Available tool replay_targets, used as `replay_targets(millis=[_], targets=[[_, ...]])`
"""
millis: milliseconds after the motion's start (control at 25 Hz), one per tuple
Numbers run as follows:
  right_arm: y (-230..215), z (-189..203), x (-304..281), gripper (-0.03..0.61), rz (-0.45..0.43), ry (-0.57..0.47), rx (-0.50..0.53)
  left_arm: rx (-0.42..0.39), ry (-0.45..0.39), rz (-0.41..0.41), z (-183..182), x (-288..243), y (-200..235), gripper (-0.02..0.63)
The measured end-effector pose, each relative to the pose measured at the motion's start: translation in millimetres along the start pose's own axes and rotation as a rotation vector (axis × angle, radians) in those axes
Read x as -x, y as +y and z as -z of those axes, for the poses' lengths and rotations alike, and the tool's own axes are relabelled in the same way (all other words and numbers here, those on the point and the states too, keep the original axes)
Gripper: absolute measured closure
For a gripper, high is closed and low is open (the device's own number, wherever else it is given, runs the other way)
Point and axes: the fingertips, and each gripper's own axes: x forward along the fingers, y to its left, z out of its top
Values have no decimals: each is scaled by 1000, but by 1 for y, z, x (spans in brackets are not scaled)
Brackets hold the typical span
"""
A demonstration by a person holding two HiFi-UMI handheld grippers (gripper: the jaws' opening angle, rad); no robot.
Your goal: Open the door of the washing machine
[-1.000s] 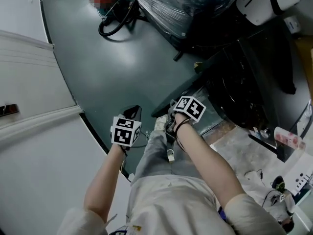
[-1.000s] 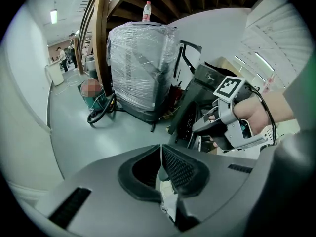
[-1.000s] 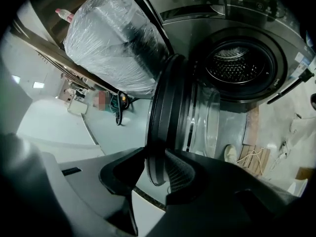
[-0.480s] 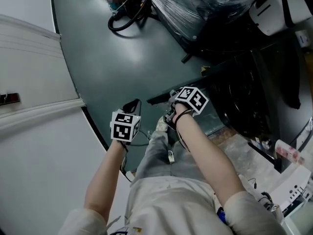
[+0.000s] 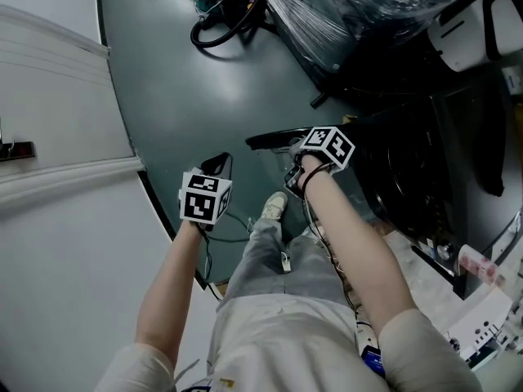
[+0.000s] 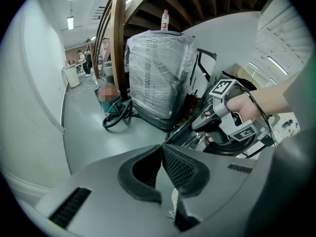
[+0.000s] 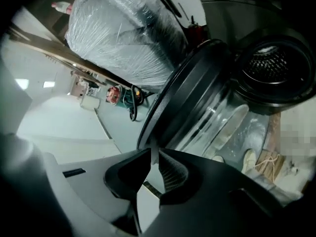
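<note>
The left hand-held gripper (image 5: 219, 164) hangs over the grey floor (image 5: 180, 80) with its jaws together and nothing between them. Just beyond it, the right hand-held gripper (image 7: 154, 154) is closing its jaws on the thin rim of the door (image 7: 197, 83), which lies between the pads. The round glass door stands swung out from the washing machine (image 7: 269, 63), whose drum is exposed. Behind stands a plastic-wrapped load (image 5: 343, 6).

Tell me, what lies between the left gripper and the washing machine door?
In the head view, only bare grey-green floor separates the left gripper from the washing machine door; nothing lies on that stretch.
</note>
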Motion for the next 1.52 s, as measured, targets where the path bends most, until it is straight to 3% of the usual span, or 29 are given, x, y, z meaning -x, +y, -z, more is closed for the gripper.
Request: replay_targets(millis=[160, 280, 440, 560, 880, 1240, 1520], targets=[[5, -1, 1, 523, -71, 52, 124, -11, -2, -5, -1, 6, 5, 588], [15, -1, 13, 543, -118, 56, 273, -18, -8, -13, -2, 10, 7, 588], [41, 0, 43, 551, -191, 32, 490, -21, -34, -6, -16, 17, -1, 588], [59, 0, 75, 551, -253, -14, 592, -8, -72, 24, -34, 26, -14, 588], [92, -3, 186, 552, -439, -208, 764, -72, -220, 65, -98, 67, -54, 588], [98, -10, 327, 552, -439, -493, 981, -167, -396, 102, -165, 132, -116, 588], [101, 3, 420, 552, -426, -701, 1100, -237, -531, 159, -192, 182, -172, 588]])
